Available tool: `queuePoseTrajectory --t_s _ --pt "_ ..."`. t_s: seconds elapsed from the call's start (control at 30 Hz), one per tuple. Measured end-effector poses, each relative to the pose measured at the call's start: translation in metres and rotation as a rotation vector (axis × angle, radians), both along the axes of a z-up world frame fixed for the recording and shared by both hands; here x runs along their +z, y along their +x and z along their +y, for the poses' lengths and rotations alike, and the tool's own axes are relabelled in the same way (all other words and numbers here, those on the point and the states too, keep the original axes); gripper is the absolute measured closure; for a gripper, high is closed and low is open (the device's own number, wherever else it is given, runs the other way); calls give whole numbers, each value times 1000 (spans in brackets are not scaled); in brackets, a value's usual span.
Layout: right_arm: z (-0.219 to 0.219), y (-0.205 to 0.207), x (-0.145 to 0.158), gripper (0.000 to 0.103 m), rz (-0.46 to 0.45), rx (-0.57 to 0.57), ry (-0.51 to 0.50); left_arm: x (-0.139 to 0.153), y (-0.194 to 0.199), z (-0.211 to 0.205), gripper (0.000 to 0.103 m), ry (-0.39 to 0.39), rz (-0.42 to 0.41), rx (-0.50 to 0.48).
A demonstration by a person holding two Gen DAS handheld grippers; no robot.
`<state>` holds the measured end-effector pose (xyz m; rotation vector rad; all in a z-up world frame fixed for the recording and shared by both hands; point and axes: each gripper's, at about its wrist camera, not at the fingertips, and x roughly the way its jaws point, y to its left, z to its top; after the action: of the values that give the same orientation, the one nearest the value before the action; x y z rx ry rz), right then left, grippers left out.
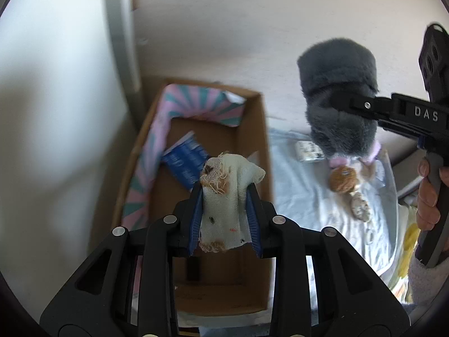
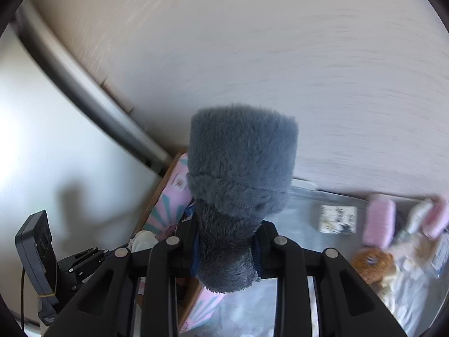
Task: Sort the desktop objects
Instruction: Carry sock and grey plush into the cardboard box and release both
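Gripping left: left gripper (image 1: 226, 213) pinches a frayed white gauze cloth (image 1: 224, 205) above the open brown cardboard box (image 1: 265, 129).
Right: right gripper (image 2: 226, 250) clamps a fluffy grey plush toy (image 2: 241, 174), possibly a slipper.

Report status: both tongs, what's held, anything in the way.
Left tongs shut on white rag, over cardboard box. Right tongs shut on grey plush. Nothing blocking.
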<state>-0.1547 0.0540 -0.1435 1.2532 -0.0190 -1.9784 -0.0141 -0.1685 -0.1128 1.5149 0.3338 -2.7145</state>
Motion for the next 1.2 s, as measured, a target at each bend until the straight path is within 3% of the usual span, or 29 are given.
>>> queuePoseTrajectory --t_s 0.23,0.43,0.87,1.1,1.2 --pt "-63 7 -31 76 -24 129 77 -30 11 -19 77 8 -46 60" --pt "-95 16 -63 76 -48 200 146 -62 14 -28 77 62 -89 94" --pt "-123 12 -88 76 -53 294 194 -74 12 -28 77 52 -111 108" --pt "-126 7 -106 76 -91 289 229 -76 16 -28 77 47 -128 108" --pt "-126 6 -108 62 -84 266 225 -76 17 -27 73 51 -135 97"
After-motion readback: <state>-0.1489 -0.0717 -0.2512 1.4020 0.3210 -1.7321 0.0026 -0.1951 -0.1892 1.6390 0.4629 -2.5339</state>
